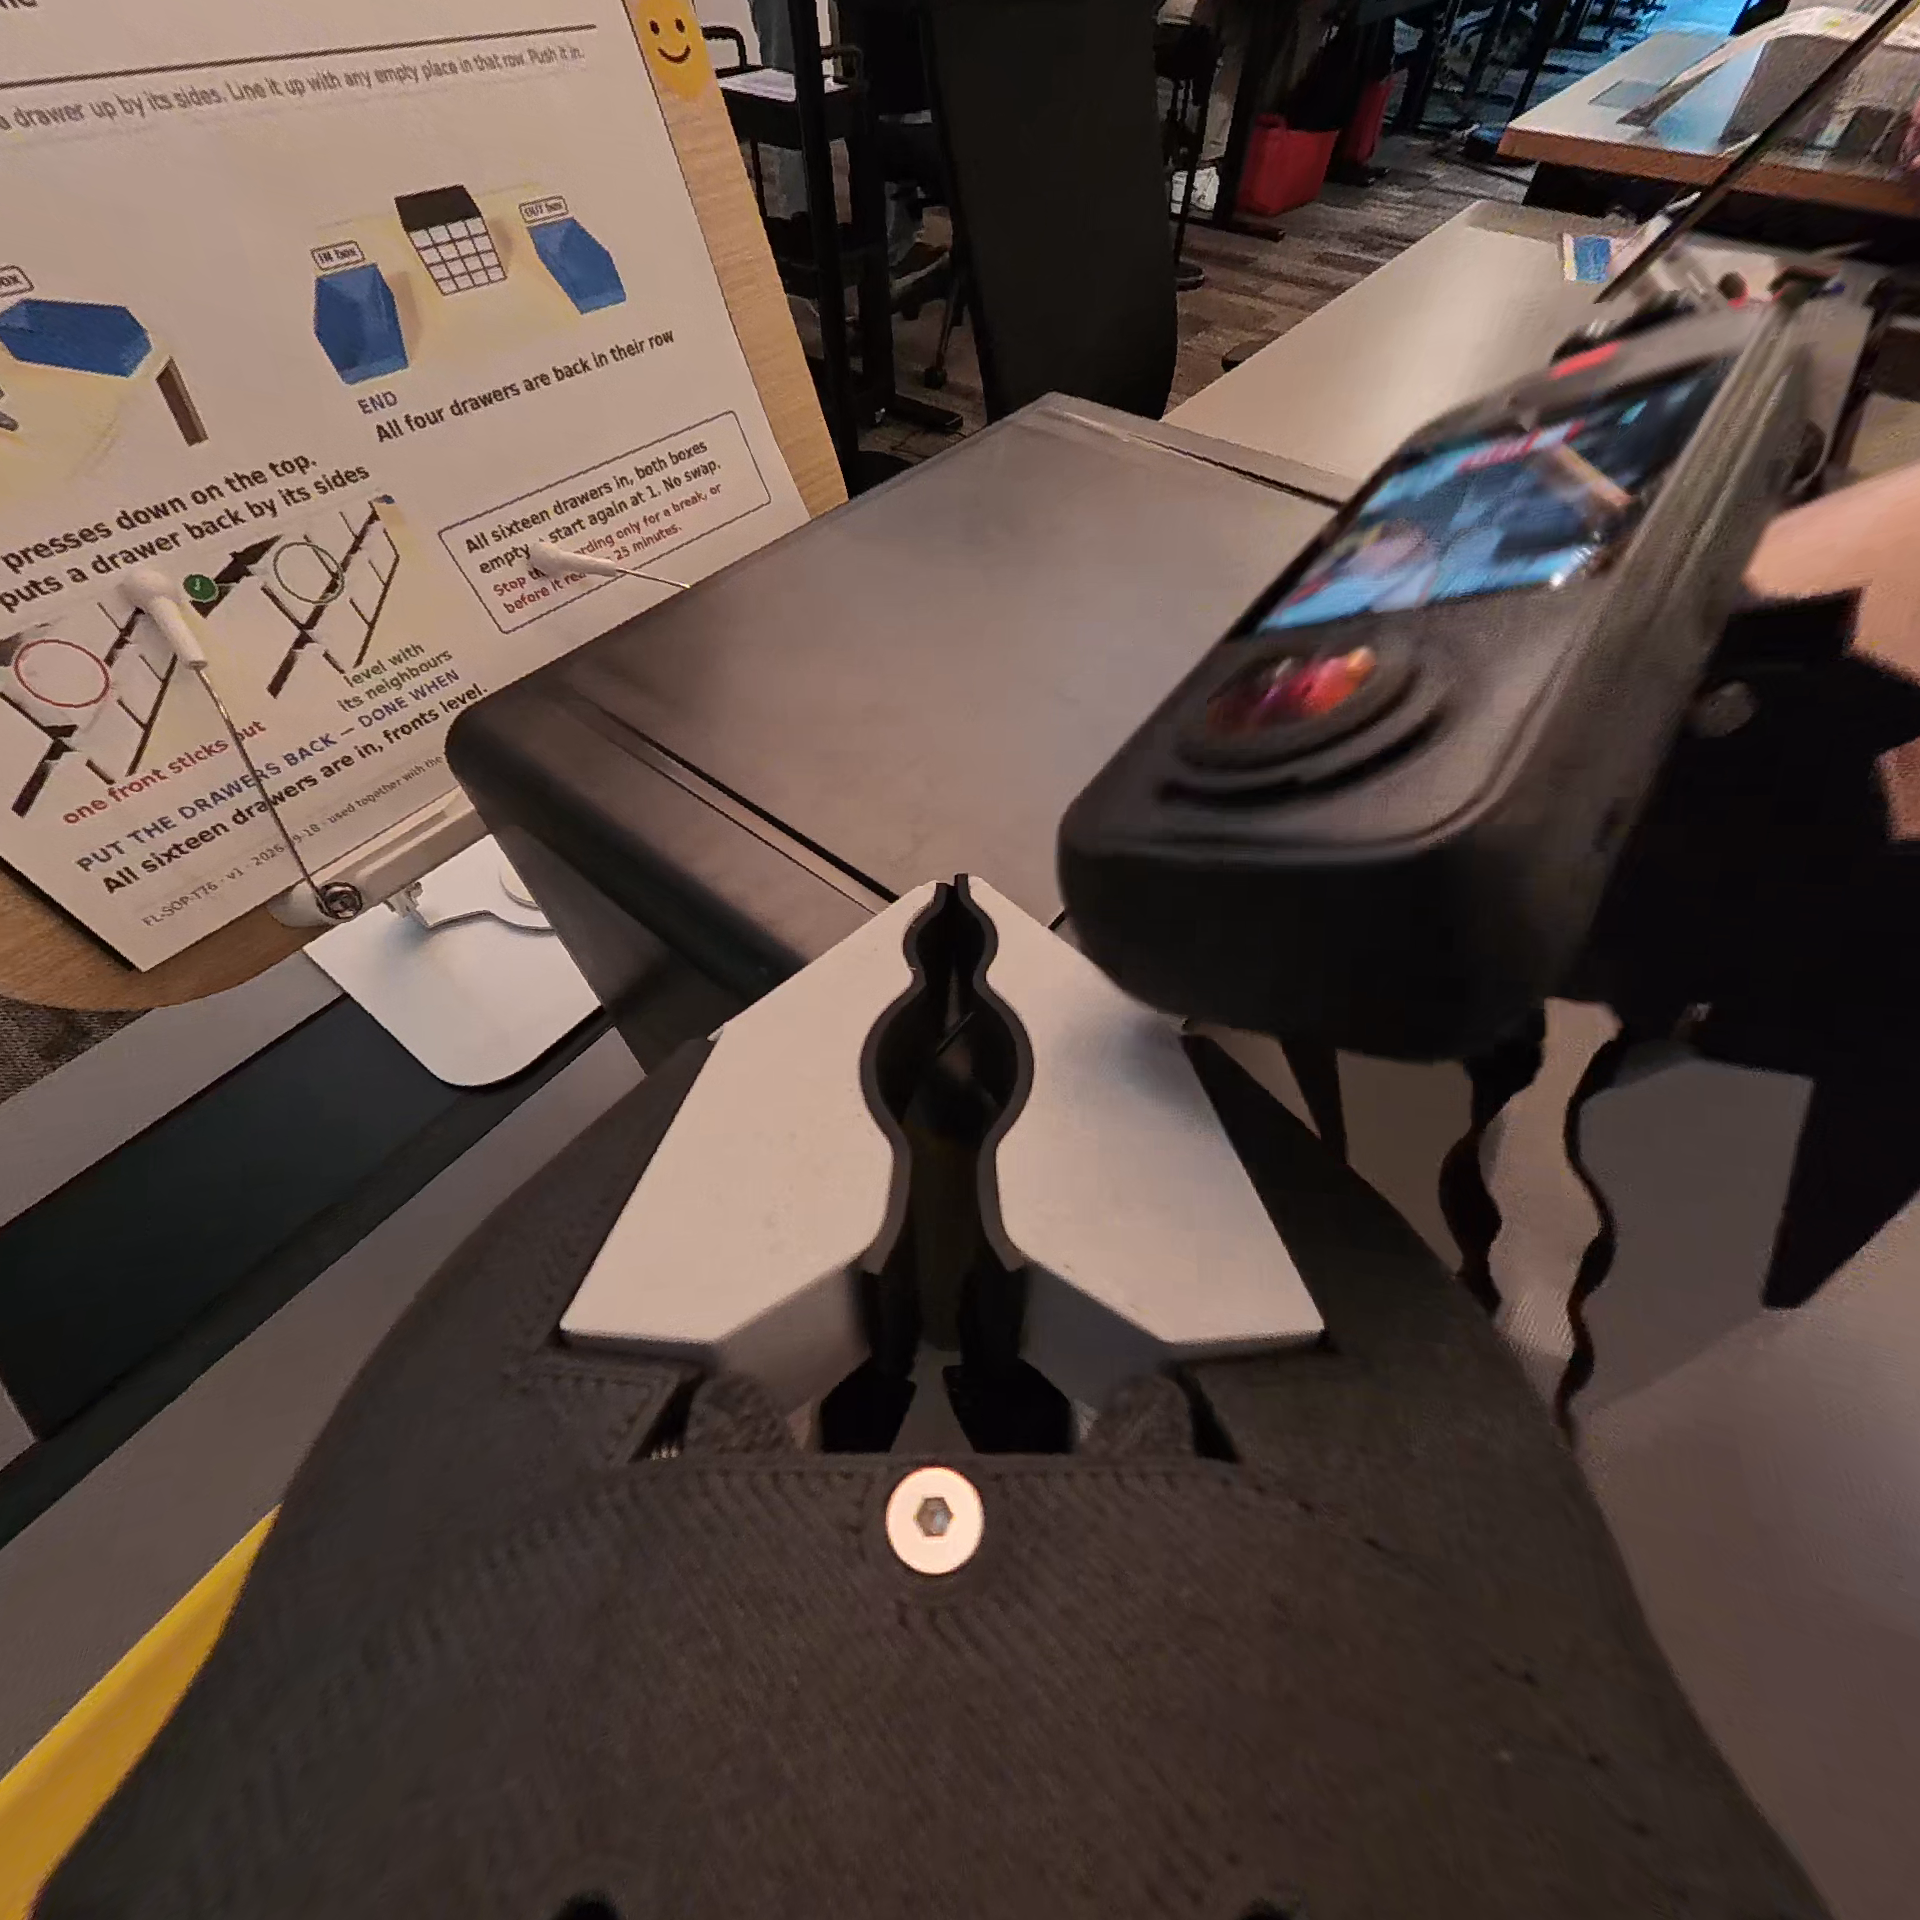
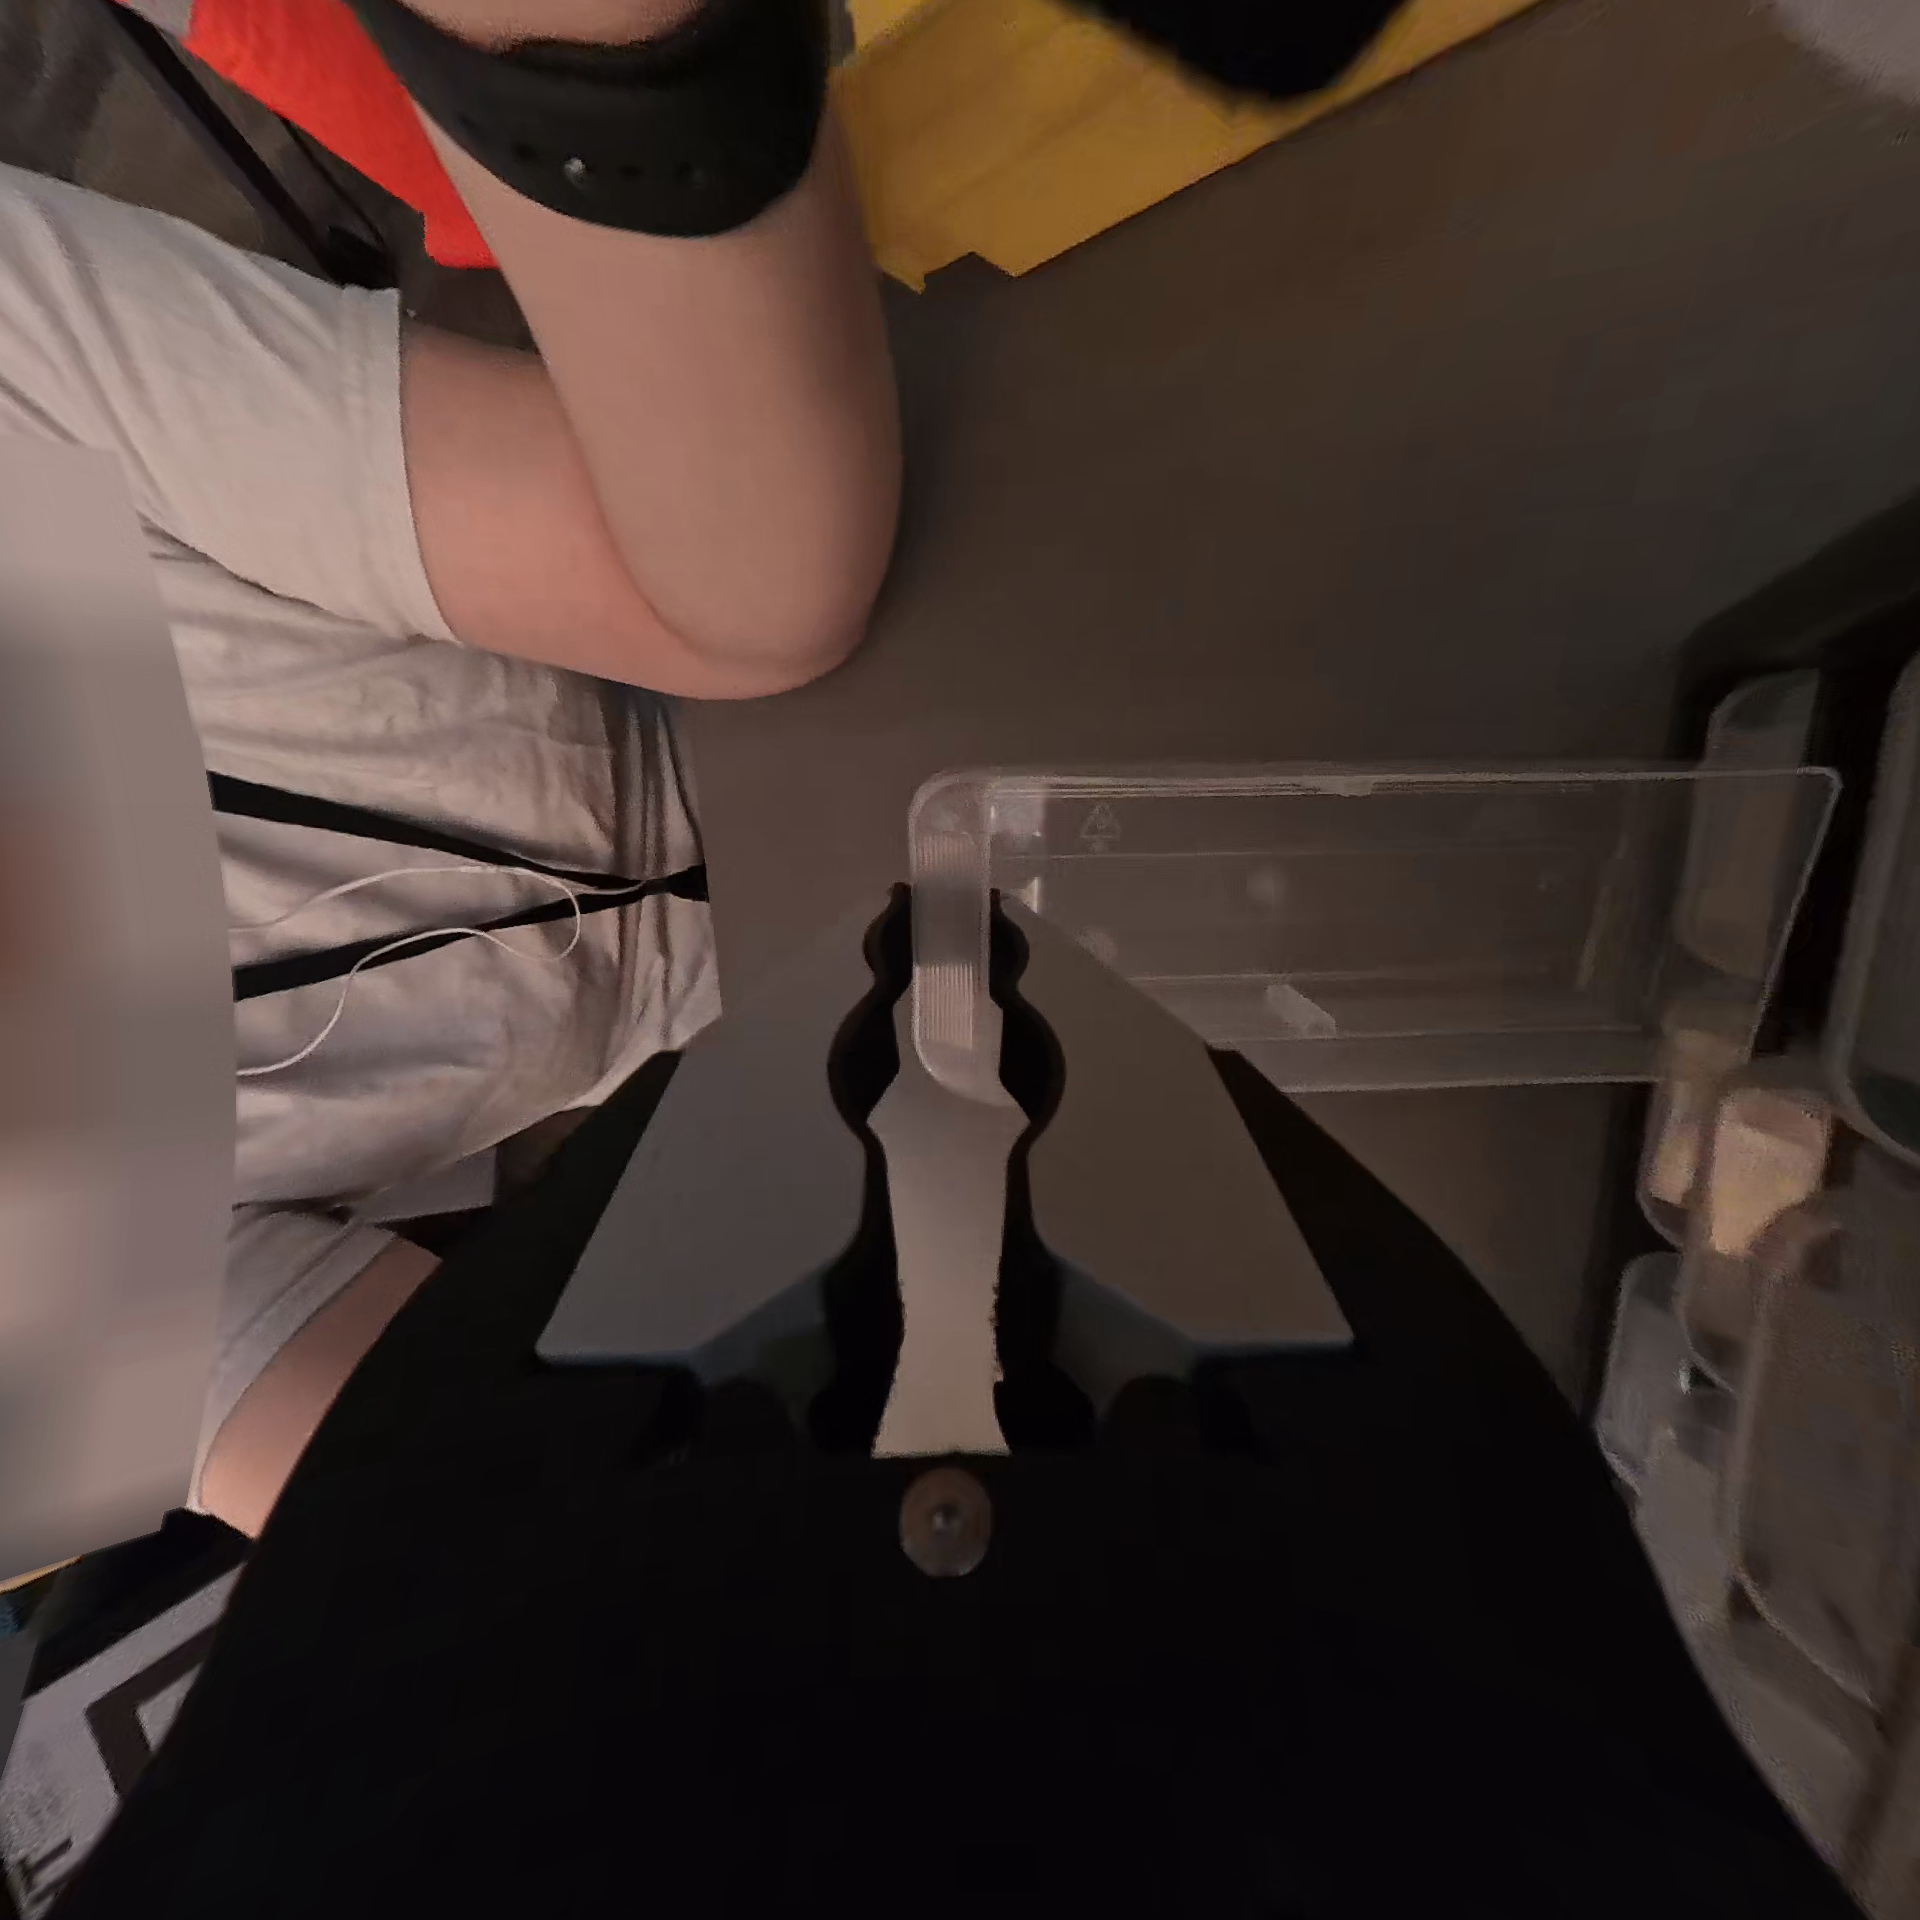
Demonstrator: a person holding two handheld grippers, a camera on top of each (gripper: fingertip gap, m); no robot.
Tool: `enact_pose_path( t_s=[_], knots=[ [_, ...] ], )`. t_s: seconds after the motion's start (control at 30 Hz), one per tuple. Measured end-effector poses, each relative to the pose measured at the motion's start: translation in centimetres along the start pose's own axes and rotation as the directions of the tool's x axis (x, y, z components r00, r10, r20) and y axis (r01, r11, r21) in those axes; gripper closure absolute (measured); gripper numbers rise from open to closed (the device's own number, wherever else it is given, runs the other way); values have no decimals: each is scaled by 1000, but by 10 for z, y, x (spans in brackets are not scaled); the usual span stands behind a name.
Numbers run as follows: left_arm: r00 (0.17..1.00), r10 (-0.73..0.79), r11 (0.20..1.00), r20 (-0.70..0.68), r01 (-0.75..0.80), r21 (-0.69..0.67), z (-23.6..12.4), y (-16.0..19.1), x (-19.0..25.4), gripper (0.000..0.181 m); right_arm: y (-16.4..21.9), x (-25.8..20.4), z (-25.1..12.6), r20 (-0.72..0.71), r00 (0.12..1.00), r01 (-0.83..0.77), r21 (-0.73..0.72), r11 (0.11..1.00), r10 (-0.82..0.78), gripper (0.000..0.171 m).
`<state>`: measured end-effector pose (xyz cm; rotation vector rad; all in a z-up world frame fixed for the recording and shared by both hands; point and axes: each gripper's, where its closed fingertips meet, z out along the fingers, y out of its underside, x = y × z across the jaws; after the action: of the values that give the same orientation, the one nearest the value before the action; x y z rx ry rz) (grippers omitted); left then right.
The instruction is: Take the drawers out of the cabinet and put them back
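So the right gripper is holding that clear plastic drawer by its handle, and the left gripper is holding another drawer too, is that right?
Not quite. The right gripper does hold the clear drawer by its handle, jaws shut on it, as the right wrist view shows. But the left gripper holds nothing: in the left wrist view its jaws are shut and empty above the black cabinet top.

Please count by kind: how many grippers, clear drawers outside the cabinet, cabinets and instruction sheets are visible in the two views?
Grippers: 2 (left gripper, right gripper)
Clear drawers out: 1 (drawer)
Cabinets: 1 (cabinet)
Instruction sheets: 1 (sheet)
Total: 5
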<state>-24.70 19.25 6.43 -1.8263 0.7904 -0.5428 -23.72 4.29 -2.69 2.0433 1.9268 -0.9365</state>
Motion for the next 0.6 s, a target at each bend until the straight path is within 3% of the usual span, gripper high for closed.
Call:
enact_pose_path(
  t_s=[0.2, 0.33, 0.47, 0.53, 0.6],
  knots=[
    [1000, 3, 1000, -2, -3, 3, 0, 0, 0, 181, 7, -21, 11, 5, 993, 119, 194, 974, -122, 160],
    [1000, 7, 1000, 1, -7, 1, 0, 0, 0, 181, 34, -56, -31, -88, 989, 143, 414, 899, -117, 160],
    [1000, -4, 1000, -13, 4, 10, 0, 0, 0, 181, 112, -64, -140, -407, 889, 113, 640, 760, 211, 157],
    [1000, -11, 1000, -24, 12, 16, 0, 0, 1, 181, 169, -53, -181, -411, 819, 20, 720, 694, 402, 158],
    [999, -15, 1000, -31, 16, 20, 0, 0, 1, 181, 211, -50, -196, -368, 814, -19, 756, 654, 449, 159]
  ],
)
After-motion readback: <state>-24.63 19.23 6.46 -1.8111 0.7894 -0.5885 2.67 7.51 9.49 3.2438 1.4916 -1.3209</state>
